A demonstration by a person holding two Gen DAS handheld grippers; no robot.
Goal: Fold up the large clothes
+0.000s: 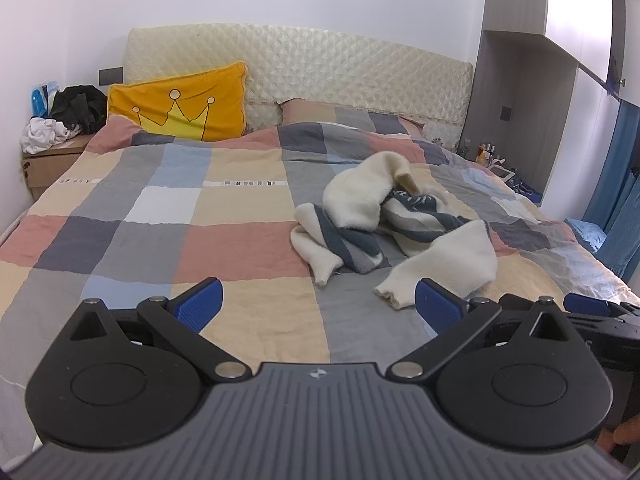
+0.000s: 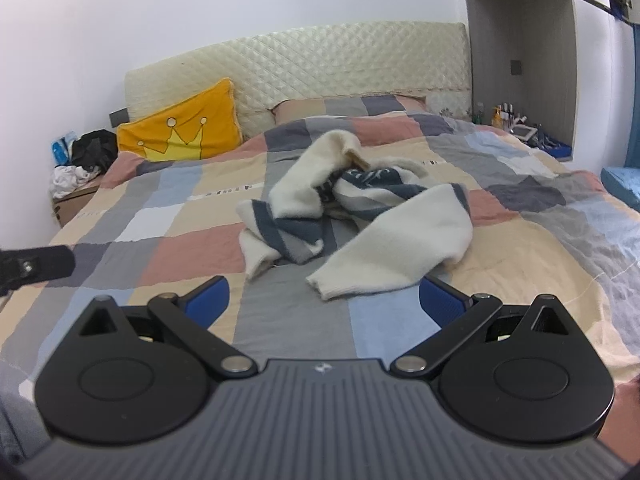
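A cream sweater with dark blue and grey stripes (image 1: 384, 216) lies crumpled on the patchwork bedspread (image 1: 168, 216), right of the bed's middle. One cream sleeve cuff (image 1: 394, 296) points toward me. My left gripper (image 1: 318, 308) is open and empty, low over the bed's near edge, with the cuff just beyond its right finger. In the right wrist view the sweater (image 2: 352, 216) lies straight ahead, its sleeve cuff (image 2: 324, 286) between and just beyond the open, empty right gripper (image 2: 326, 304).
A yellow crown pillow (image 1: 180, 102) leans on the quilted headboard (image 1: 304, 60). A cardboard box with clothes (image 1: 60, 128) stands left of the bed. A shelf niche with small bottles (image 2: 516, 120) and blue curtains (image 1: 616, 184) are on the right.
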